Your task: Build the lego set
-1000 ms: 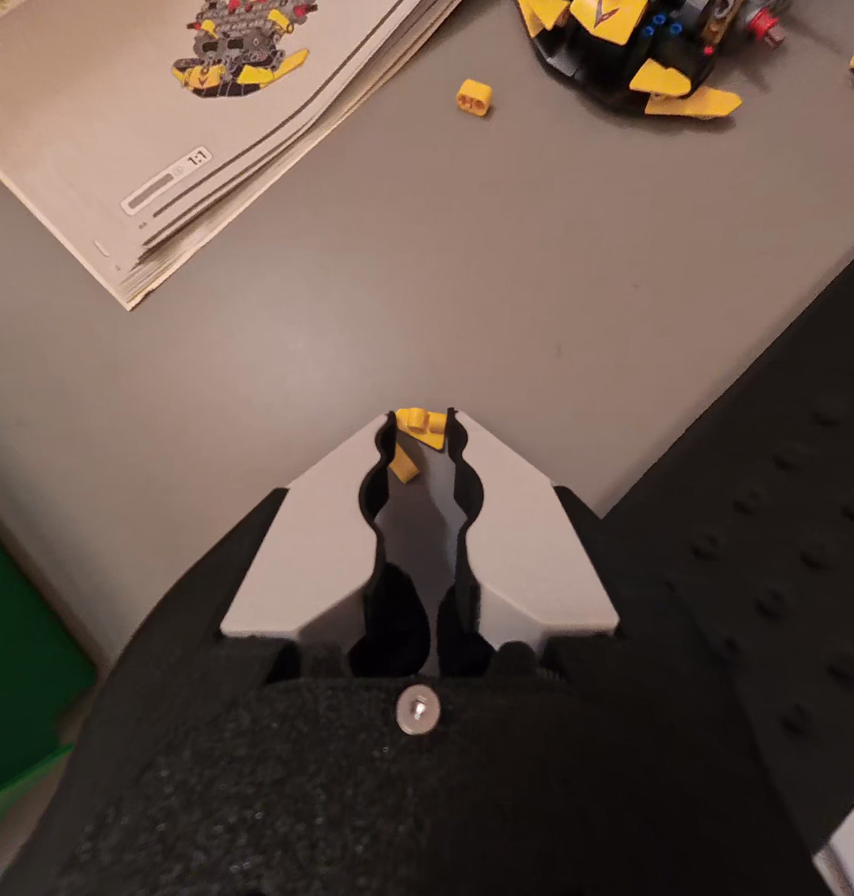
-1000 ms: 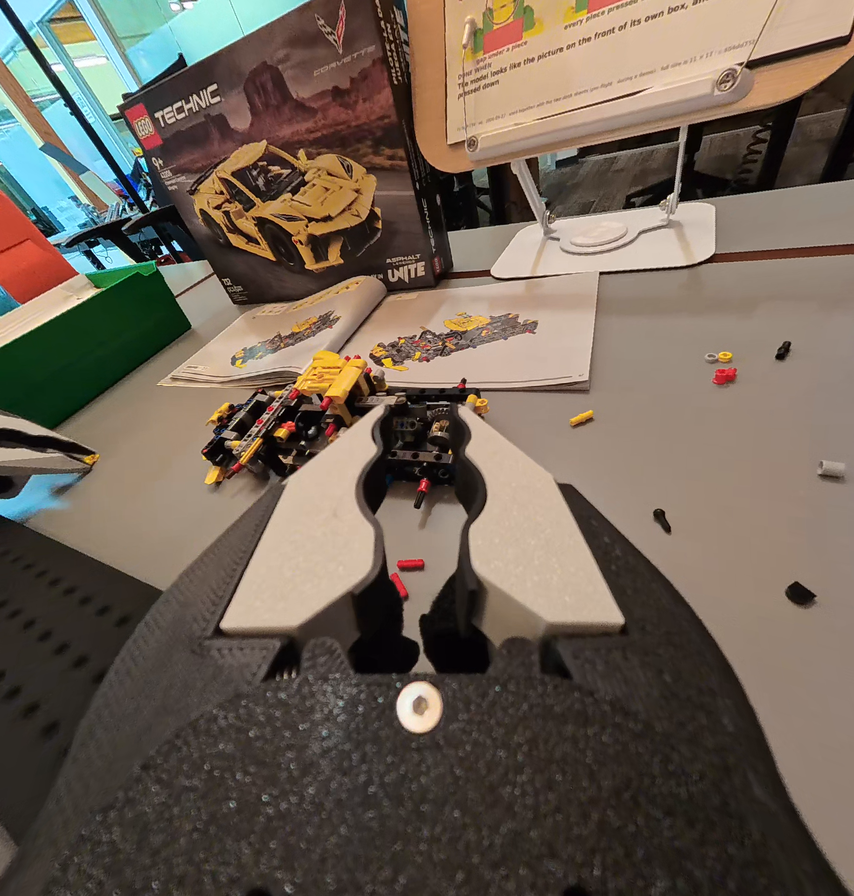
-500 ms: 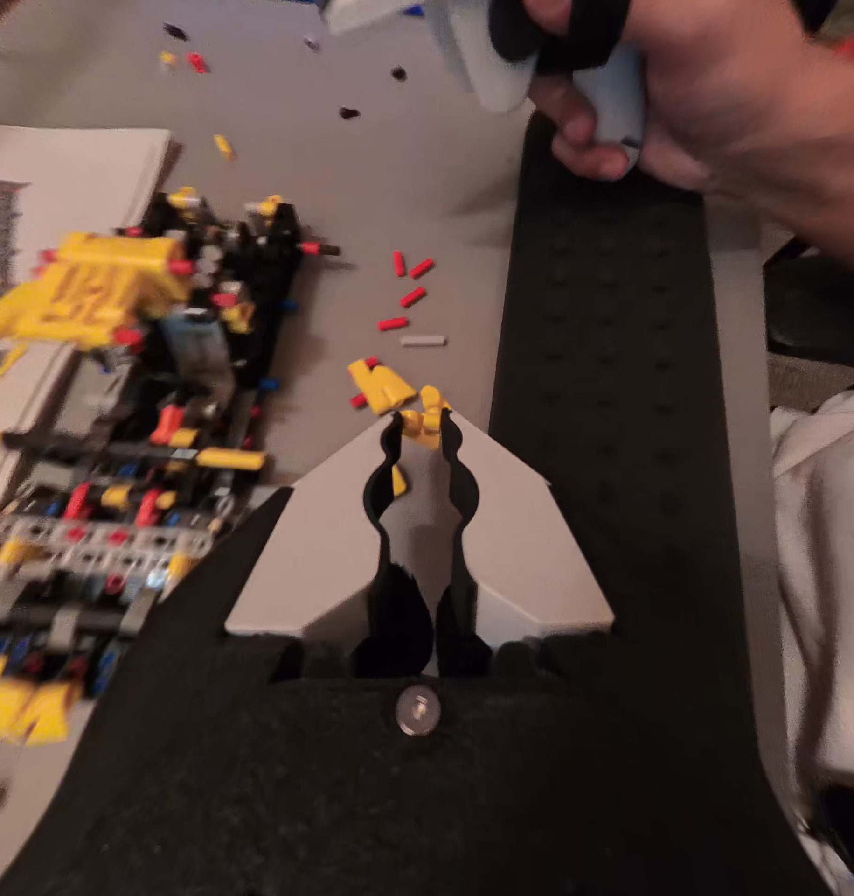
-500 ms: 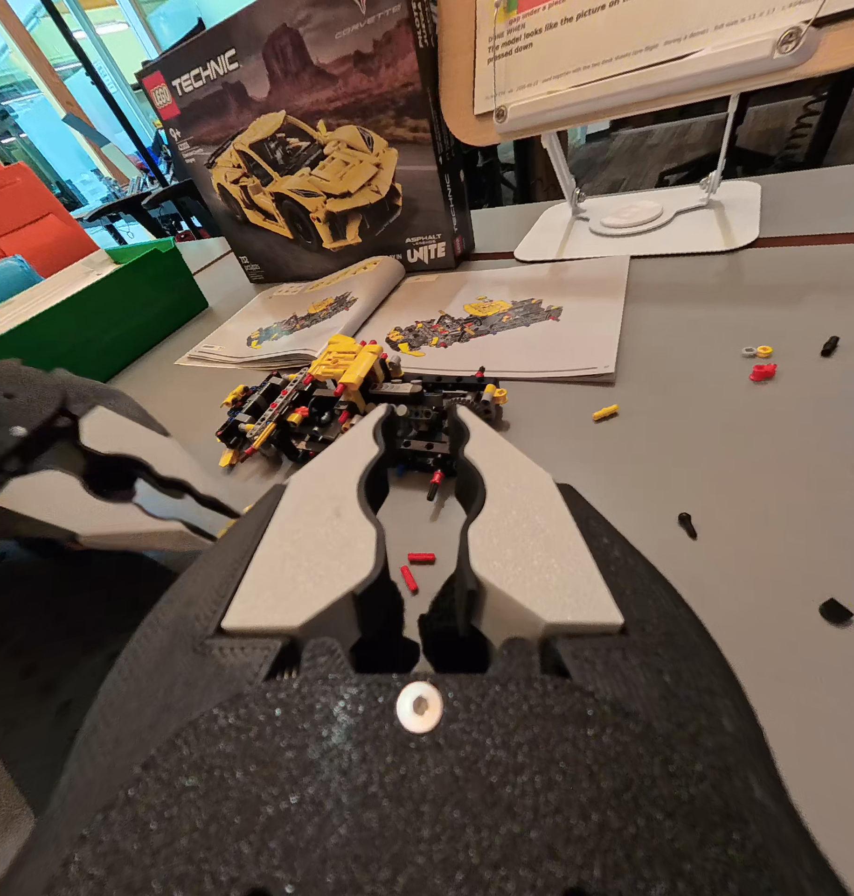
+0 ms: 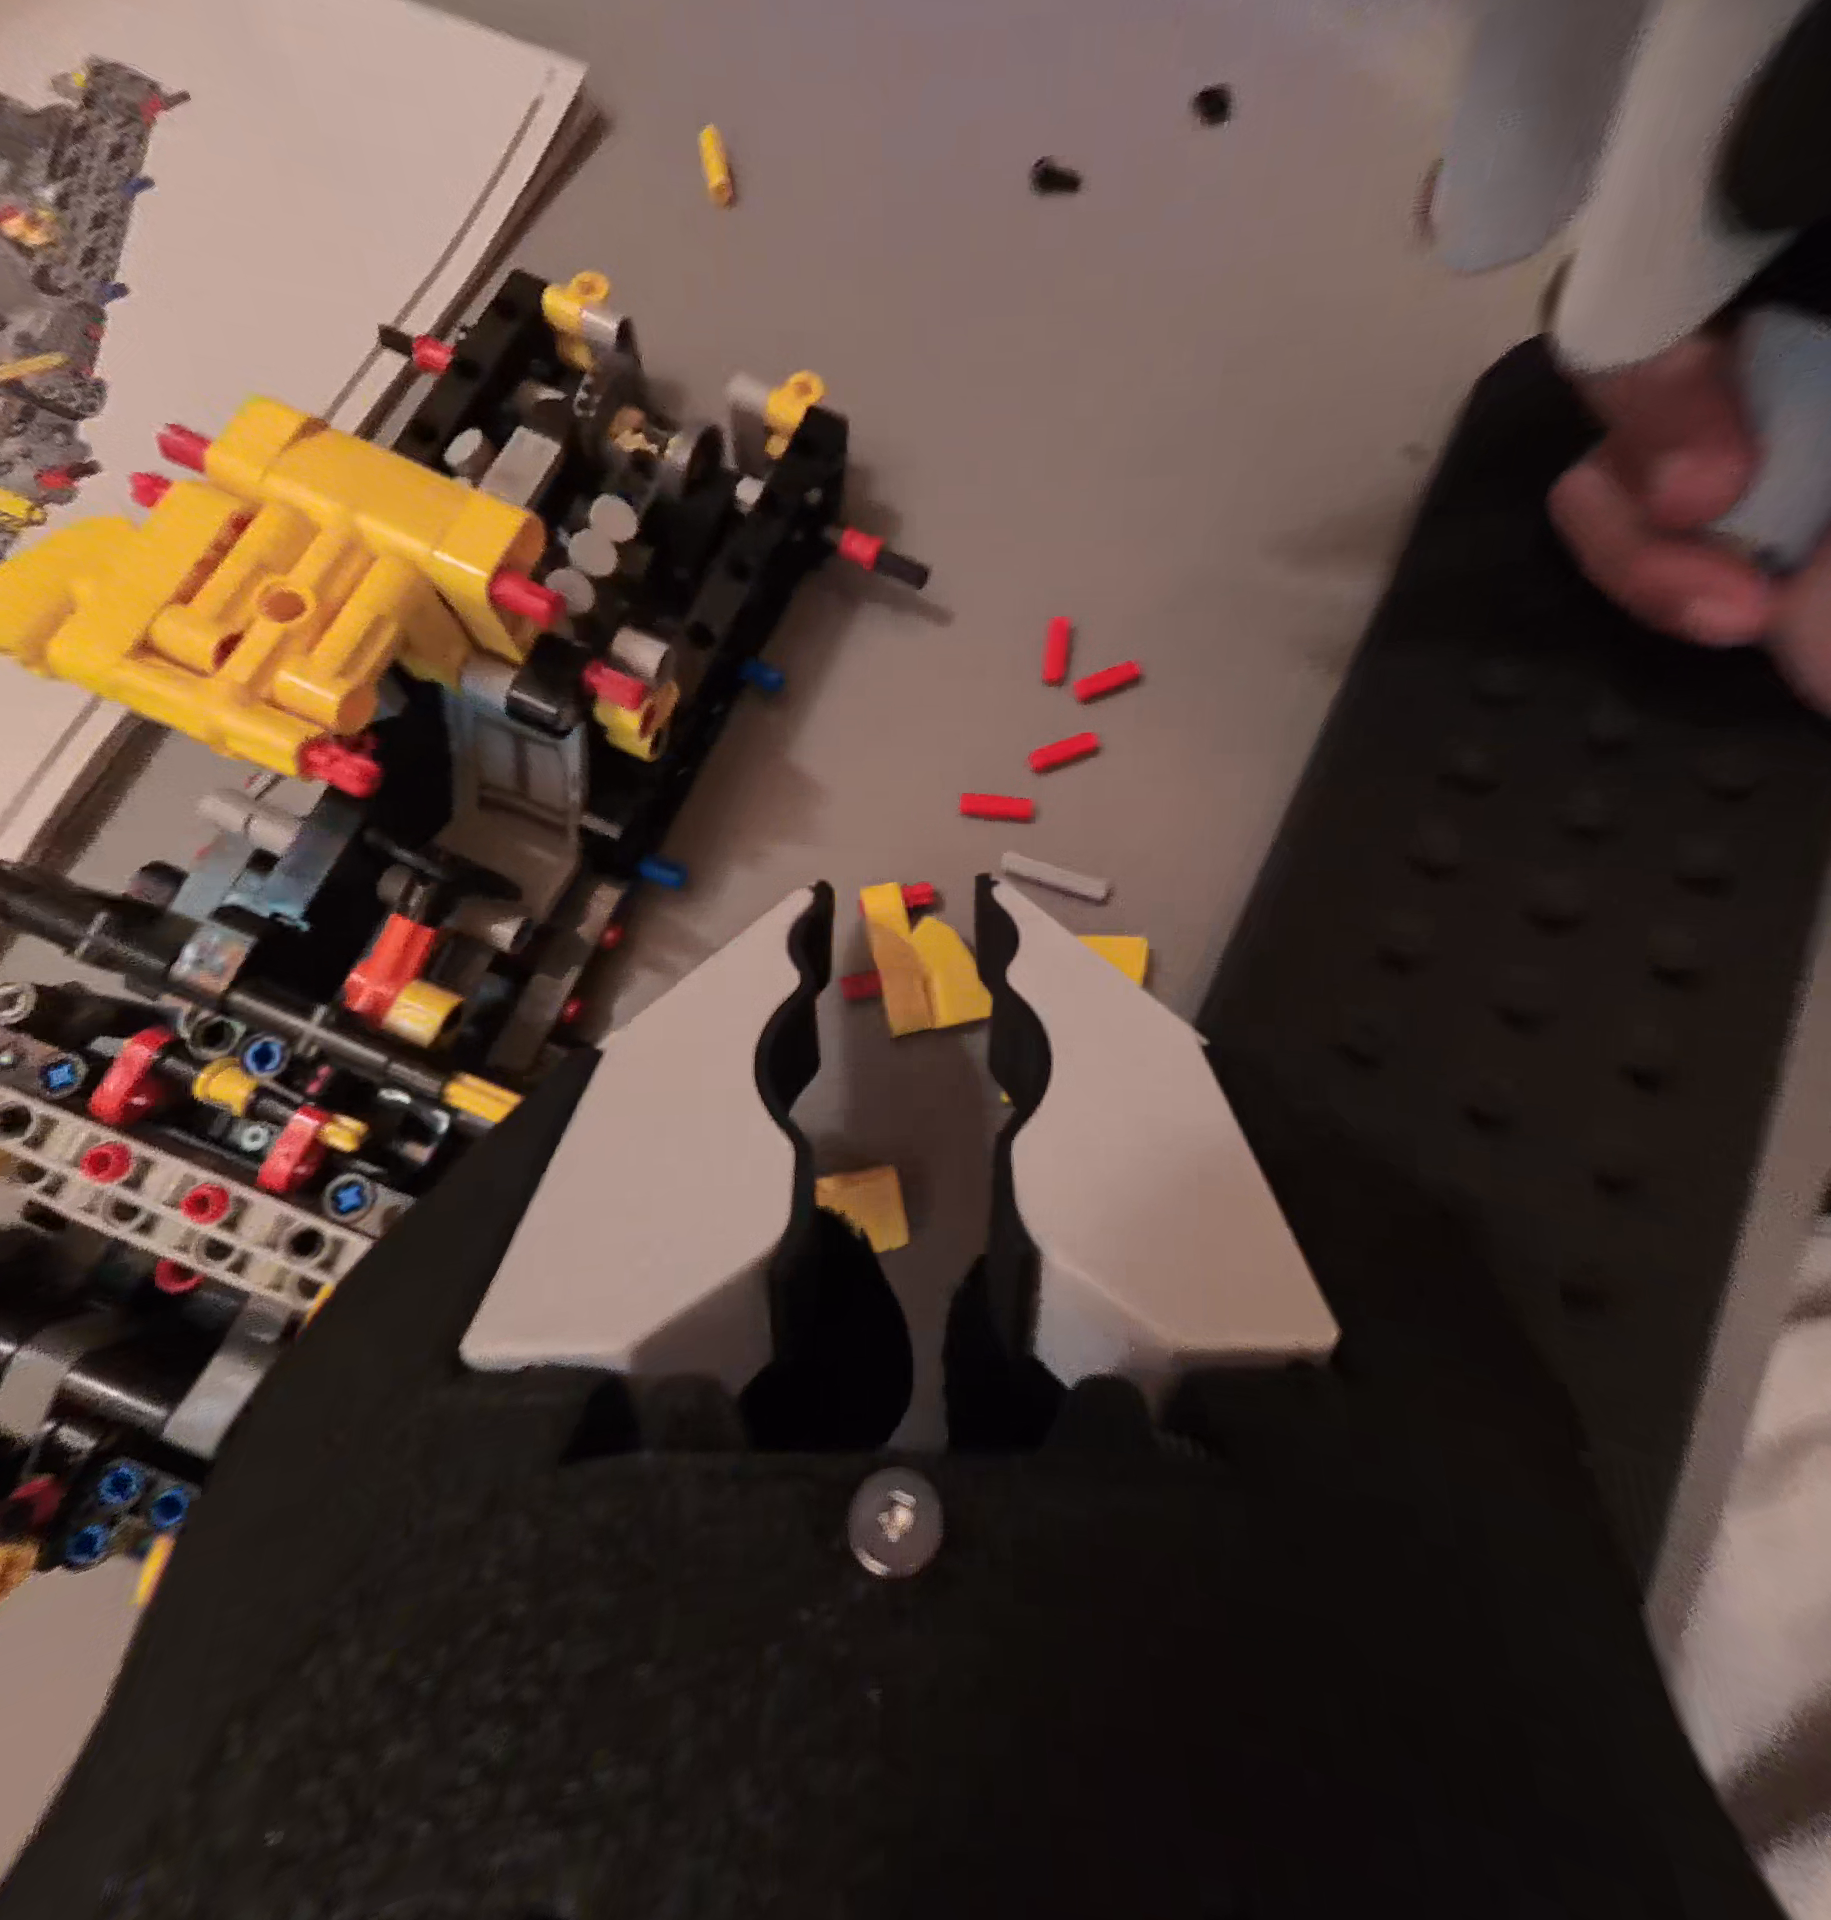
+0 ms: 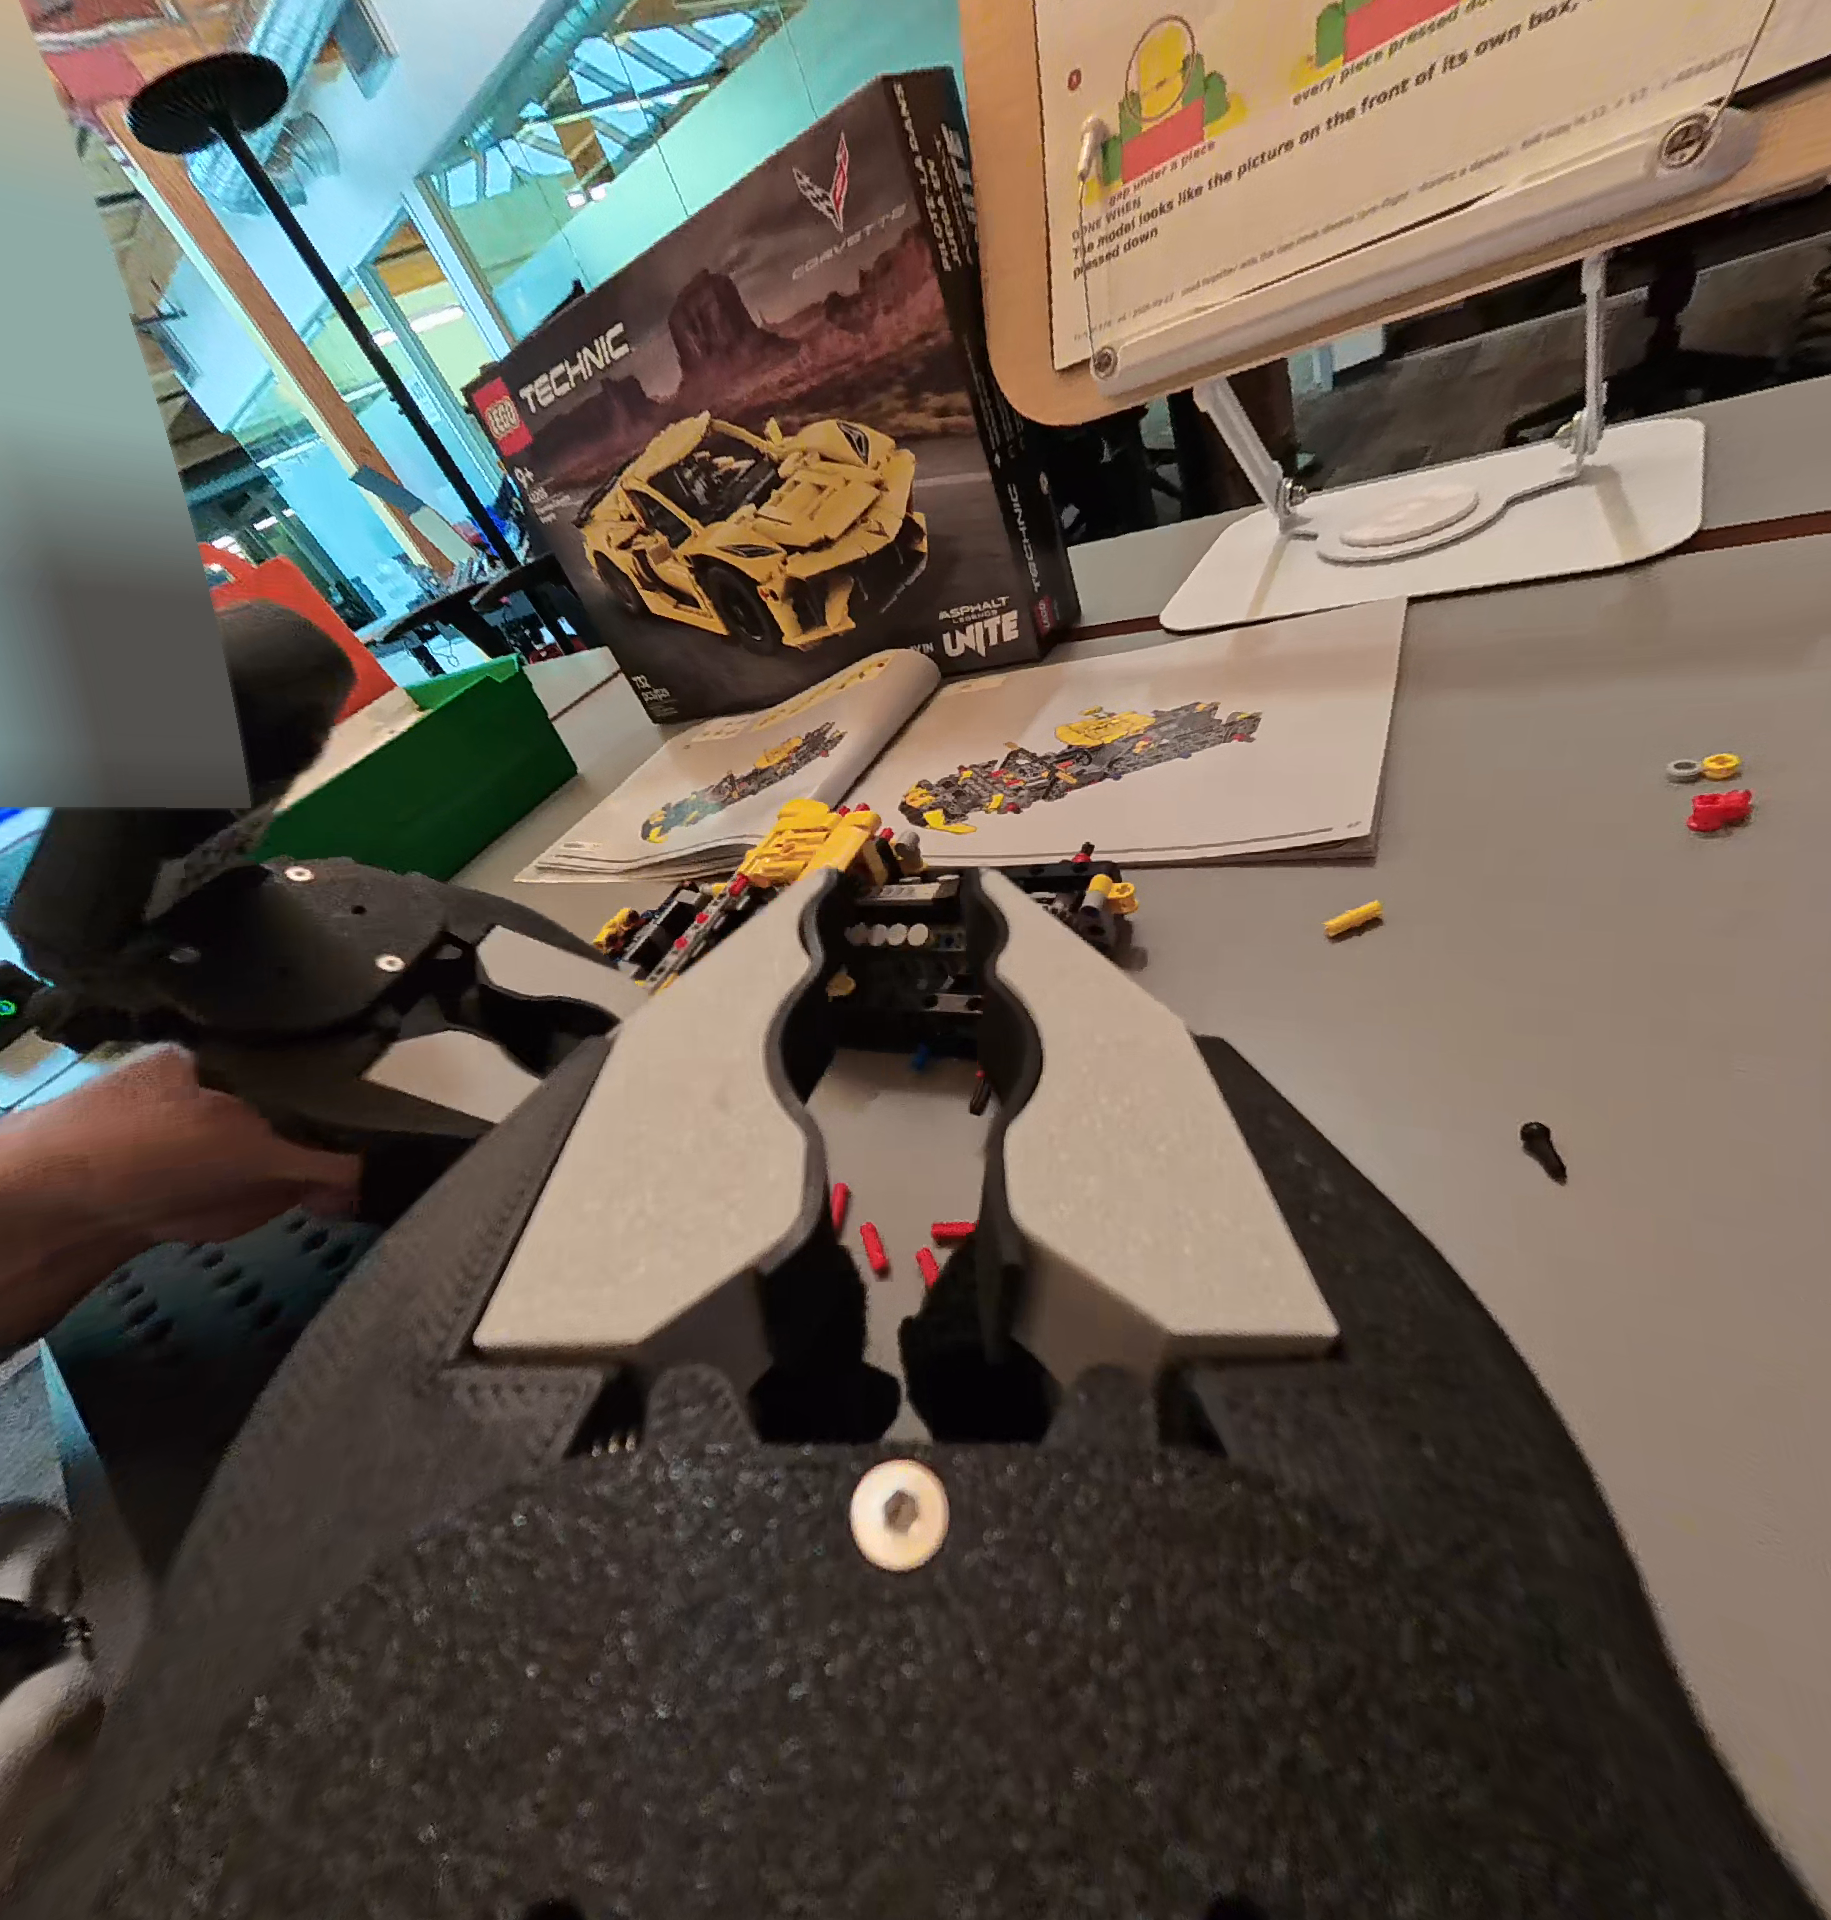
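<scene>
The half-built black and yellow lego car (image 5: 371,727) lies on the grey table; in the right wrist view it (image 6: 890,935) sits just past my right fingertips. My left gripper (image 5: 898,899) is open, low over the table beside the car. A cluster of yellow pieces (image 5: 926,971) lies between its fingertips, and one small yellow piece (image 5: 867,1205) shows deeper between the jaws, not clamped. Red pins (image 5: 1062,750) and a grey pin (image 5: 1054,876) lie just ahead. My right gripper (image 6: 898,883) is open and empty, above the red pins (image 6: 875,1242).
The open instruction booklet (image 6: 1150,758) lies behind the car, with the set's box (image 6: 786,436) and a green bin (image 6: 433,769) farther back. A white document stand (image 6: 1462,499) is at the back right. A black studded mat (image 5: 1513,935) runs along the table's near edge. Loose pins (image 6: 1352,920) lie scattered at the right.
My left gripper swung from near the booklet to the table beside the car, came lower, and opened; the small yellow piece it pinched is loose. My right gripper moved slightly toward the car.
</scene>
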Motion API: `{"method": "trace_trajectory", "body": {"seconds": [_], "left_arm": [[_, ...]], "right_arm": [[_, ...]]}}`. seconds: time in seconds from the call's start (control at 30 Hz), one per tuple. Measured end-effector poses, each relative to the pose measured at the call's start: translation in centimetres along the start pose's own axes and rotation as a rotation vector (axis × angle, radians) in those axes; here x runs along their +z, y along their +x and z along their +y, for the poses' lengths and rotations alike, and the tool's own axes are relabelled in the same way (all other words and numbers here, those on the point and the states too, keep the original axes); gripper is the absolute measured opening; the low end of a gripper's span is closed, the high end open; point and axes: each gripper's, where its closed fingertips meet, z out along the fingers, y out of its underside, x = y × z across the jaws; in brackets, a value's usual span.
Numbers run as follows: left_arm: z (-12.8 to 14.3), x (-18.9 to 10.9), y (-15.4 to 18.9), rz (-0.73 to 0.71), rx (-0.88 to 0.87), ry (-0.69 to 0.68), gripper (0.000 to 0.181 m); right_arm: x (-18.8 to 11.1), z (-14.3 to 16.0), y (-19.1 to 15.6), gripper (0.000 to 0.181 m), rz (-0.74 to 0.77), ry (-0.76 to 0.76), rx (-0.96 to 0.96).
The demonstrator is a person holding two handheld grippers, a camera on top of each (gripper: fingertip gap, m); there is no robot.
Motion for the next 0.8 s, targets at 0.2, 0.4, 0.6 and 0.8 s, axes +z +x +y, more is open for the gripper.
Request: {"method": "trace_trajectory", "body": {"seconds": [0.2, 0.4, 0.6, 0.8], "left_arm": [[1.2, 0.3, 0.0, -0.053, 0.016, -0.090, 0.019], [1.6, -8.4, -5.3, -0.216, -0.084, 0.048, 0.011], [8.4, -13.1, -11.0, -0.133, -0.405, 0.085, 0.011], [10.5, -11.4, -9.1, -0.027, -0.322, 0.011, 0.011]], "right_arm": [[-0.3, -0.3, 0.1, 0.022, -0.044, 0.027, 0.077], [-0.5, -0.6, 0.0, 0.023, -0.049, 0.049, 0.080], [0.0, -0.1, 0.0, 0.022, -0.033, 0.010, 0.059], [0.2, 0.2, 0.0, 0.023, -0.009, -0.013, 0.035]]}}
